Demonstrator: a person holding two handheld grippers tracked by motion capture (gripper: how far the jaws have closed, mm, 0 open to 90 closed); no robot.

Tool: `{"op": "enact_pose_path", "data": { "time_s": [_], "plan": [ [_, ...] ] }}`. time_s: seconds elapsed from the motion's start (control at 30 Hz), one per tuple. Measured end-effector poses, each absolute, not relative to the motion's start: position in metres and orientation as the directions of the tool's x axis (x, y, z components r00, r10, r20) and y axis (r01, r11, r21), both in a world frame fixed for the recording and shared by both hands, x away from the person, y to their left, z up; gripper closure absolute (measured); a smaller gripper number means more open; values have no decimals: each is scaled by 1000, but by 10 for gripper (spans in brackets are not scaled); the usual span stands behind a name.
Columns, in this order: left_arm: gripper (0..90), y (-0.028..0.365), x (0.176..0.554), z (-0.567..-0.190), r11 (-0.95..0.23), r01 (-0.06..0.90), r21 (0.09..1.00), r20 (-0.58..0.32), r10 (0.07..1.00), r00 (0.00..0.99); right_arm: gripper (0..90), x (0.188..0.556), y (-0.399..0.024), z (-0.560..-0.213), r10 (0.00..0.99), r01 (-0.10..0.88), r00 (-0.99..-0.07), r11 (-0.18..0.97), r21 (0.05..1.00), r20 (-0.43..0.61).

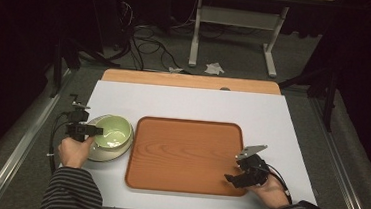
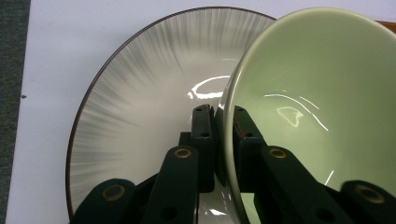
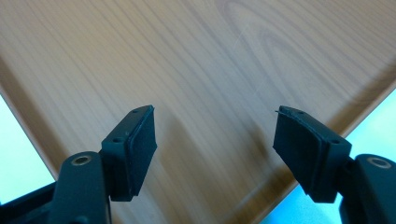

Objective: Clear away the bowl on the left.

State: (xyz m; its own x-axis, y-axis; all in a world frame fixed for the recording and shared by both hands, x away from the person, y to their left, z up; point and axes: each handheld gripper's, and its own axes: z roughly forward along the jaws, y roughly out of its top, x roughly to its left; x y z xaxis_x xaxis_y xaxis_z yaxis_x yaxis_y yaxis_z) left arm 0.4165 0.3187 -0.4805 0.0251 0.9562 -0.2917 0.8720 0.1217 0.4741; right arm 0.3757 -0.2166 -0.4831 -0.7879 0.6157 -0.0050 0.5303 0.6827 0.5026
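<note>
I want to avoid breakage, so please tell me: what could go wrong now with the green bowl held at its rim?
1. The left gripper pinches only the thin rim of the green bowl; the glossy wall might slip out when lifted.
2. The bowl sits on the plate, so lifting could drag or tip the plate.
3. The right gripper hangs open above the tray near its corner and gives the bowl no support.

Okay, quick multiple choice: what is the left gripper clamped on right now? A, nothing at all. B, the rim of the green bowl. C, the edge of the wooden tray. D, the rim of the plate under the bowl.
B: in the left gripper view the left gripper has one jaw on each side of the green bowl wall, pinching its rim, above the plate.
</note>
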Motion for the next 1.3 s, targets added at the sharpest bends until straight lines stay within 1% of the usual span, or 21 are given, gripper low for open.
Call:
{"op": "enact_pose_path", "data": {
  "time_s": [0.5,0.93,1.3],
  "plan": [
    [827,322,415,-477,142,854,501,-324,945,32,314,376,-217,-483,619,535,-785,680,502,-1],
    [824,321,414,-473,140,843,520,-312,949,34,314,376,-217,-483,619,534,-785,678,506,-1],
    [823,321,408,-461,166,807,566,-346,937,50,314,376,-217,-483,617,531,-787,679,507,-2]
  ]
}}
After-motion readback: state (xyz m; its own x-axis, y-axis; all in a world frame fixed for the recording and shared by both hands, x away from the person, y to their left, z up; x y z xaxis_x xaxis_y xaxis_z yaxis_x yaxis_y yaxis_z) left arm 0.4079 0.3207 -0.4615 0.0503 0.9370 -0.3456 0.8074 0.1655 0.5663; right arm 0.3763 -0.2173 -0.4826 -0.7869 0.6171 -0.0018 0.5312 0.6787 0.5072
